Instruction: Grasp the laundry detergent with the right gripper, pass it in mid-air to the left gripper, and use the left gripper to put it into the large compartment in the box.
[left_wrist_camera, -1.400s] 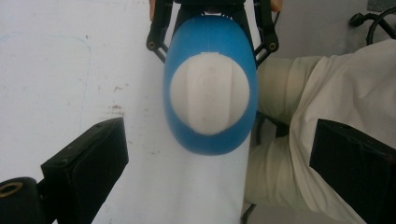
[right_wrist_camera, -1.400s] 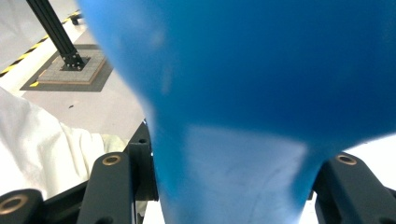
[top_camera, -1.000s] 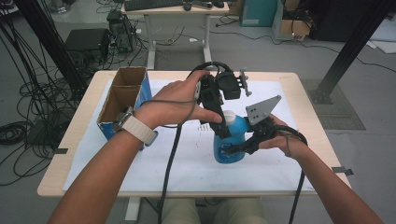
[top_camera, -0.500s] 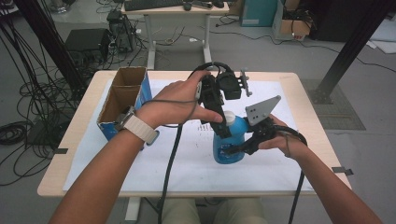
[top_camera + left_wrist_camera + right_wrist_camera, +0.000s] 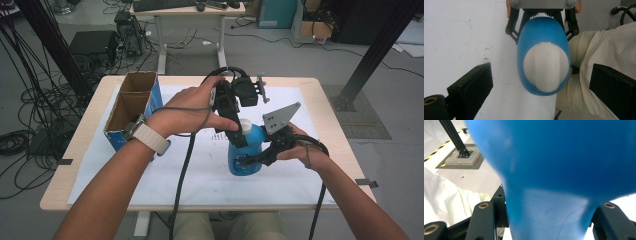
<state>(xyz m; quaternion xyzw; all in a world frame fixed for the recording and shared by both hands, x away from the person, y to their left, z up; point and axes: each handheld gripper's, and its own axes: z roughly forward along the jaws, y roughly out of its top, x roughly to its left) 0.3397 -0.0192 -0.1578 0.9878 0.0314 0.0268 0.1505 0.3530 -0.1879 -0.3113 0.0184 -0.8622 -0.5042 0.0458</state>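
Item one, at nine o'clock on the table (image 5: 310, 90): cardboard box (image 5: 131, 102), two open compartments. The near one looks empty; I cannot see the floor of the far one.

Item two, just past centre toward three o'clock: blue bottle (image 5: 246, 152), upright on the white sheet (image 5: 150, 175), white cap (image 5: 244, 125) on. What is inside I cannot tell; the wall is opaque.

Item three: my left gripper (image 5: 235, 135), pointing down from twelve o'clock over the bottle. In the left gripper view my jaws stand wide apart, one each side of the cap (image 5: 546, 66), touching nothing.

Item four: my right gripper (image 5: 255, 159), coming in from three o'clock. My jaws are clamped on the bottle's body (image 5: 554, 182), which fills the gap between them in the right gripper view; the left gripper view shows the same grip at twelve o'clock beyond the bottle.

Progress, as I judge it: the bottle is steadied, which is the first half. The cap is not yet gripped. Left to do: close my left jaws on the cap and work it open. The box plays no visible part so far.
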